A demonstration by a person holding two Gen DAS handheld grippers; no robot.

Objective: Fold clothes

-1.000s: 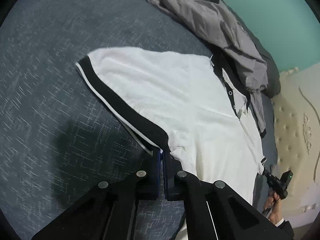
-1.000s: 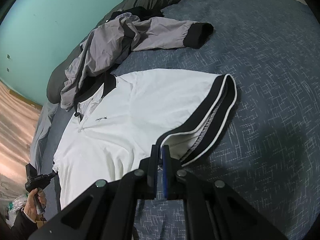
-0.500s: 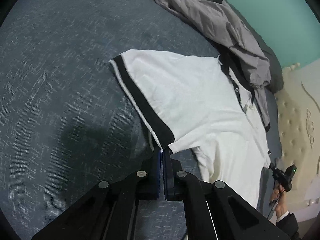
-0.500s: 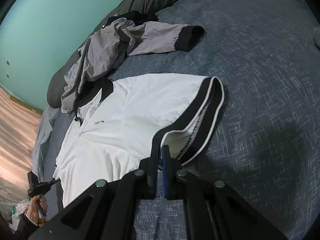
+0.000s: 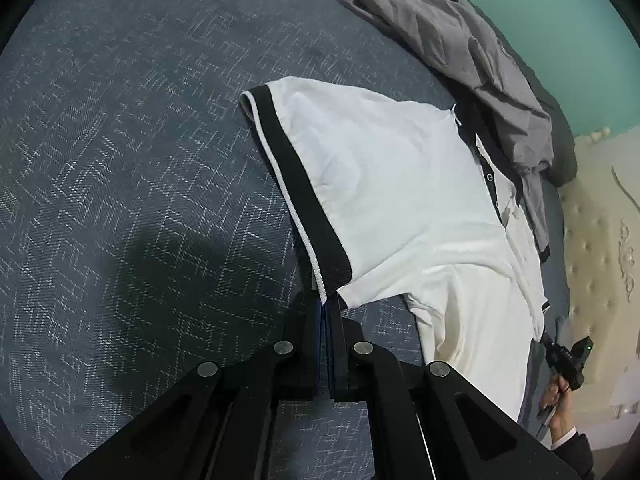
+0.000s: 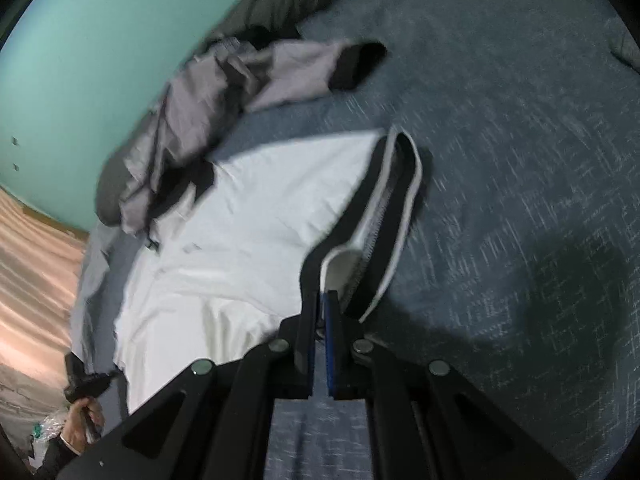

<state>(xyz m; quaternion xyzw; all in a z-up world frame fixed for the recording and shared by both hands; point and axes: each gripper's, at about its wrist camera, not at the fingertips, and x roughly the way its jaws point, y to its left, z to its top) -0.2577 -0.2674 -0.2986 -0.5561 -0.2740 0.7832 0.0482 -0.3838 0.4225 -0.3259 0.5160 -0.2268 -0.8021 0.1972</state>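
Shirt [image 5: 404, 184] spread lengthwise on bed [image 5: 120, 160], hem corners pinched in closed left gripper [image 5: 325, 300] and right gripper [image 6: 321, 292], collar far ahead.

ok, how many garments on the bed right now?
2. A white polo shirt with black trim lies spread mid-bed, both tongs clamped on its sleeve cuffs. A grey jacket is crumpled beyond its collar by the teal wall. More could be hidden underneath.

Blue woven bedspread [image 5: 120, 160], white polo shirt [image 5: 400, 184] spread flat, grey jacket [image 5: 460, 48] crumpled beyond
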